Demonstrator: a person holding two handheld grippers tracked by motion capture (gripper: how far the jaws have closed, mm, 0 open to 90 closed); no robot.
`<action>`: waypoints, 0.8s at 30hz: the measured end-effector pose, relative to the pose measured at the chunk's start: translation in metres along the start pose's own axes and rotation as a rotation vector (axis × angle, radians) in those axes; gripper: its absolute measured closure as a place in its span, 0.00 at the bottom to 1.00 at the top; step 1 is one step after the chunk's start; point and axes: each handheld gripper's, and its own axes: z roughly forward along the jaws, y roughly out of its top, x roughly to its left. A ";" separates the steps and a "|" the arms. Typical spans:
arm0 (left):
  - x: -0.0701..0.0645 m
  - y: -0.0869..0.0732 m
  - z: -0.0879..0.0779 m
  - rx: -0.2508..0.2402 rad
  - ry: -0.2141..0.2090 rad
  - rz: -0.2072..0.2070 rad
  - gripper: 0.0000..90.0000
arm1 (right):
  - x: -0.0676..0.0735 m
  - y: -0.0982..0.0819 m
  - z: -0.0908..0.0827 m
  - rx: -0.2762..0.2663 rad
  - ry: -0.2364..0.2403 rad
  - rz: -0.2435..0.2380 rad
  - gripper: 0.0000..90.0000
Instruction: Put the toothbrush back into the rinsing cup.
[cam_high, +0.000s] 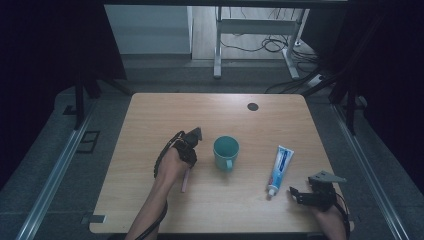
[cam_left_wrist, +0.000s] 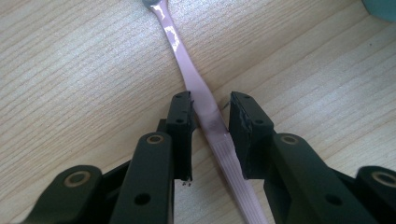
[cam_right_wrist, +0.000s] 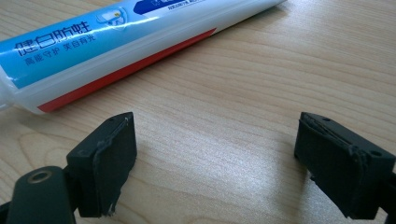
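A pink toothbrush (cam_high: 185, 181) lies on the wooden table (cam_high: 150, 120), left of a teal mug (cam_high: 226, 152). My left gripper (cam_high: 189, 161) points down over it. In the left gripper view the handle of the toothbrush (cam_left_wrist: 187, 70) runs between the jaws of my left gripper (cam_left_wrist: 211, 109), which stand close on either side with thin gaps, not pressing. A white and blue toothpaste tube (cam_high: 279, 170) lies right of the mug. My right gripper (cam_high: 295, 192) rests open on the table just below the tube's cap end, with bare wood between its pads (cam_right_wrist: 112, 154) and the toothpaste tube (cam_right_wrist: 107, 42) just beyond.
The mug (cam_left_wrist: 380, 7) edge shows at the top right of the left gripper view, close to the toothbrush. A dark round grommet (cam_high: 253, 106) sits near the table's far edge. Desk legs and cables lie on the floor beyond.
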 end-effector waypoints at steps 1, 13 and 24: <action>0.000 0.000 0.000 0.000 0.000 0.000 0.79 | 0.000 0.000 0.000 0.000 0.000 0.000 0.14; 0.001 -0.004 0.004 0.003 0.029 0.007 0.83 | 0.000 0.000 0.000 0.000 0.000 -0.001 0.14; 0.003 -0.005 0.003 0.000 0.018 0.024 0.94 | 0.000 0.000 0.000 0.000 -0.001 -0.001 0.14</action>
